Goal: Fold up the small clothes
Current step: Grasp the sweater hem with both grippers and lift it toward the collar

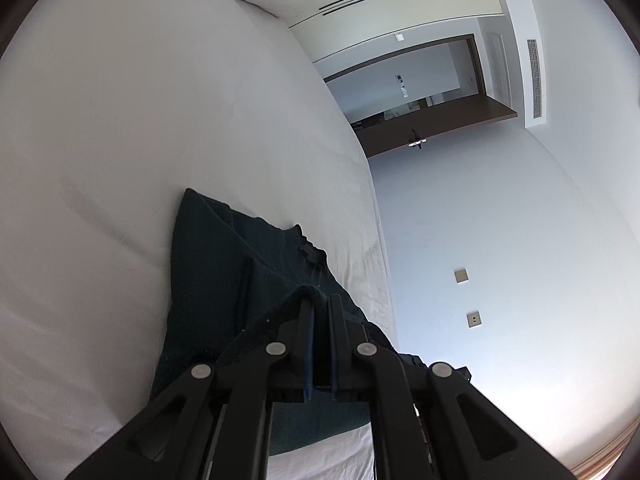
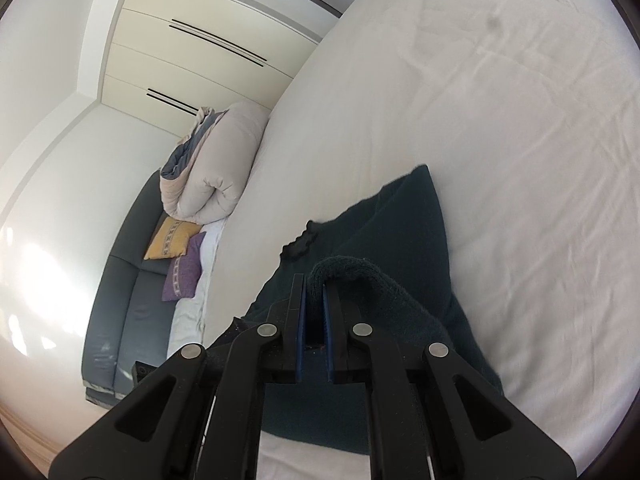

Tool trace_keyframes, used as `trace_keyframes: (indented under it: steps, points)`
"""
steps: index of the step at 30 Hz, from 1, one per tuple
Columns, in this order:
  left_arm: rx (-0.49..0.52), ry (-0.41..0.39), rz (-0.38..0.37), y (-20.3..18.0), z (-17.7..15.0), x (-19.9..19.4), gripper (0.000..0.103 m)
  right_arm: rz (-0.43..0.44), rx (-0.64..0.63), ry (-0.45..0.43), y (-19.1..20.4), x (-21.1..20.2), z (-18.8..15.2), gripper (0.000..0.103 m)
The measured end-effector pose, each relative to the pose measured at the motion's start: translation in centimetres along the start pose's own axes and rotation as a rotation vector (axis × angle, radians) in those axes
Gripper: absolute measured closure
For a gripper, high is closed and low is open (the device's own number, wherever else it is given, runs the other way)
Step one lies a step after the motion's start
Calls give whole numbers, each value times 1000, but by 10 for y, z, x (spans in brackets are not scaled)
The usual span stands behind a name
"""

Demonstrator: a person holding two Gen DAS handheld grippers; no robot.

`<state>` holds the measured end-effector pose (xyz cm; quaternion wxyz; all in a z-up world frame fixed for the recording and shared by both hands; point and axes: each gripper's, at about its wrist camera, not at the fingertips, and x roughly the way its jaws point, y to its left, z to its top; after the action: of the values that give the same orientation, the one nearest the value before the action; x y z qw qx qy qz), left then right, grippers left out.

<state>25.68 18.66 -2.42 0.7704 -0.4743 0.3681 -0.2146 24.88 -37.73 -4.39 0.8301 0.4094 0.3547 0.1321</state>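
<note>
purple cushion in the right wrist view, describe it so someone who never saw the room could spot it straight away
Start at the grey sofa running along the side of the white bed. Below the rolled beige duvet two small cushions lean together. The purple cushion is the lower one, with a pale patterned band, next to the yellow cushion.

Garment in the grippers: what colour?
Dark teal-green garment, plain, seen best in the right wrist view.

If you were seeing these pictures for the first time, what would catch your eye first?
A dark green garment on the white bed, each gripper shut on an edge of it: left gripper, right gripper. Beyond, a rolled duvet and two cushions on a grey sofa.
</note>
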Motion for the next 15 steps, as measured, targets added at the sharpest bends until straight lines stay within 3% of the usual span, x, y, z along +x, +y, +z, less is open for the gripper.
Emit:
trace_keyframes:
  steps: [11, 15]
  points:
    - [-66, -15, 63, 34, 40, 48, 98, -107, 45, -4, -27, 81, 59, 96]
    - [-85, -30, 134, 54, 52, 69, 97, -157, 112, -20, -53, 111, 76, 96]
